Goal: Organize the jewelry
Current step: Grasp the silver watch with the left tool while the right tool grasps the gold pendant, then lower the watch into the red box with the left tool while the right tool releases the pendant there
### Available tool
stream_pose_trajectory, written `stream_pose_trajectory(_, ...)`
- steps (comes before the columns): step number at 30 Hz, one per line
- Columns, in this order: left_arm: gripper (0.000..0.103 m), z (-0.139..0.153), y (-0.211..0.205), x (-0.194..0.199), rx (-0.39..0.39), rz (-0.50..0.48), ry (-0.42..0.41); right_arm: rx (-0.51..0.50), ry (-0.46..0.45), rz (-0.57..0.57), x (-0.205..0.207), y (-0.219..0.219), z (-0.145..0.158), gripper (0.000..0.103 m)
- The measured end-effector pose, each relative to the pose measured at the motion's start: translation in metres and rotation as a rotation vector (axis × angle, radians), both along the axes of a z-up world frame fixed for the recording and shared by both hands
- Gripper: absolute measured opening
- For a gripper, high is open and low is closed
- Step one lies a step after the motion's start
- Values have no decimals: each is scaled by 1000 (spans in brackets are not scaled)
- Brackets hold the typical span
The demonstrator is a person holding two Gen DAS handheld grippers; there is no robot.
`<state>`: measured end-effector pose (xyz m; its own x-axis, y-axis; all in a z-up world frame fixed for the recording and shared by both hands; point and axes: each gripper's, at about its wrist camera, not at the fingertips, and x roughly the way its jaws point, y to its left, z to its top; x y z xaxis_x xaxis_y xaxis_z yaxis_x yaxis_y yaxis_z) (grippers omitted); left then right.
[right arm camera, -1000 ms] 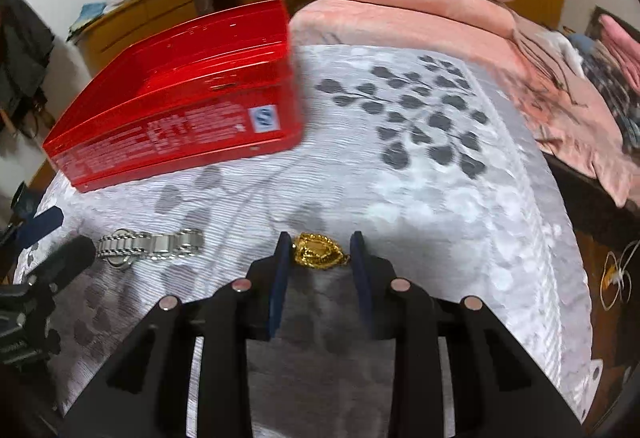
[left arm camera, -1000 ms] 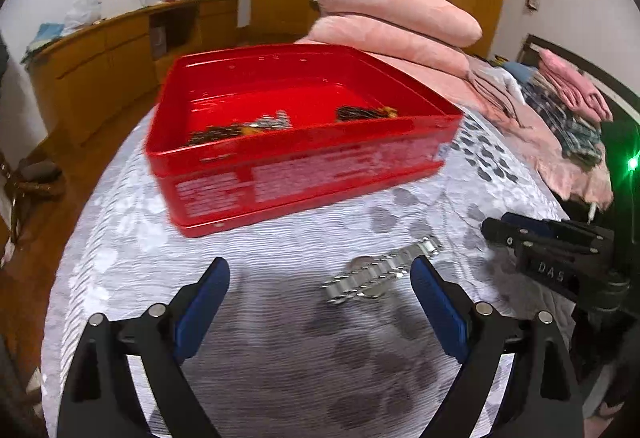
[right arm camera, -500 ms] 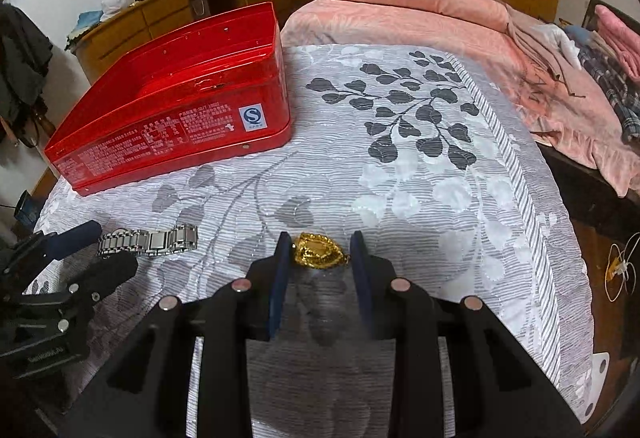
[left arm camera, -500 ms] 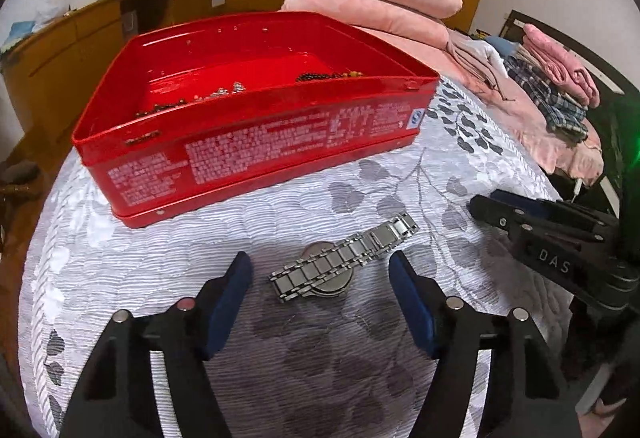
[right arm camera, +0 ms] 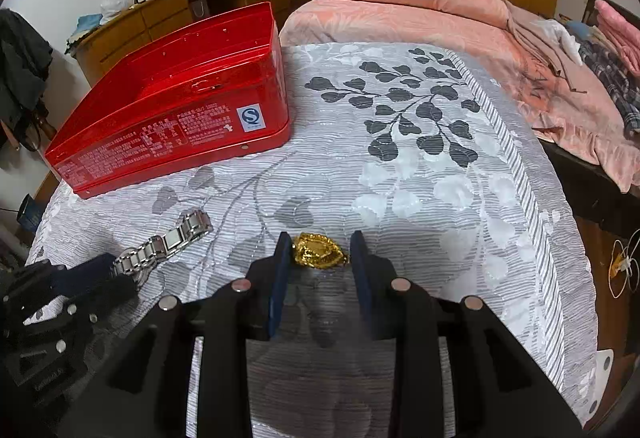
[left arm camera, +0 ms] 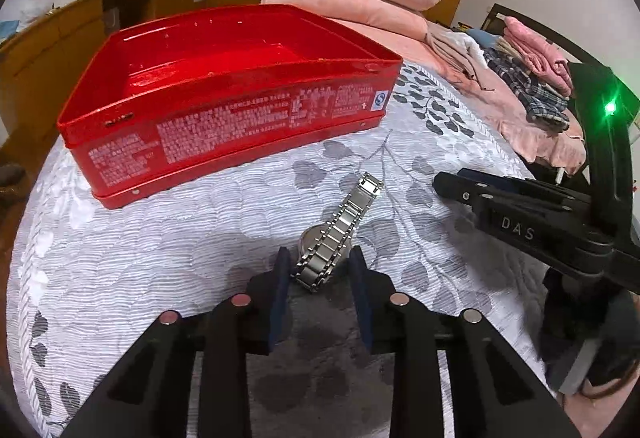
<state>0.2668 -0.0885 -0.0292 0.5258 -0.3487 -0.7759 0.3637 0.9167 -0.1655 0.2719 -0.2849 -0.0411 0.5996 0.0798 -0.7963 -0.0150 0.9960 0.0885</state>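
Inside of red tin (left arm camera: 224, 105) on the bed (right arm camera: 420, 173) mostly hidden by its near wall; left gripper (left arm camera: 319, 274) jaws just narrowed around silver watch (left arm camera: 334, 238), contact unclear; right gripper (right arm camera: 318, 258) jaws clenched on gold brooch-like piece (right arm camera: 319, 250), detail indistinct.
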Motion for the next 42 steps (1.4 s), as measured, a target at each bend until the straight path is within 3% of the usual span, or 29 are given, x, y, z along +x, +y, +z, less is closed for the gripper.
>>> stream_pose_trajectory(5, 46, 1, -7, 8, 17, -10, -7, 1, 0, 0, 0, 0, 0, 29)
stream_pose_trajectory(7, 46, 0, -13, 10, 43, -17, -16, 1, 0, 0, 0, 0, 0, 29)
stream_pose_trajectory(9, 44, -2, -19, 11, 73, -27, -29, 2, 0, 0, 0, 0, 0, 29)
stream_pose_trajectory(11, 30, -2, -21, 12, 85, -35, -34, 2, 0, 0, 0, 0, 0, 29)
stream_pose_trajectory(26, 30, 15, 4, 10, 14, 80, -81, -11, -14, 13, 0, 5, 3, 29)
stream_pose_trajectory(42, 30, 54, 39, 6, -67, 205, -178, 7, -96, 60, -12, 20, 34, 29)
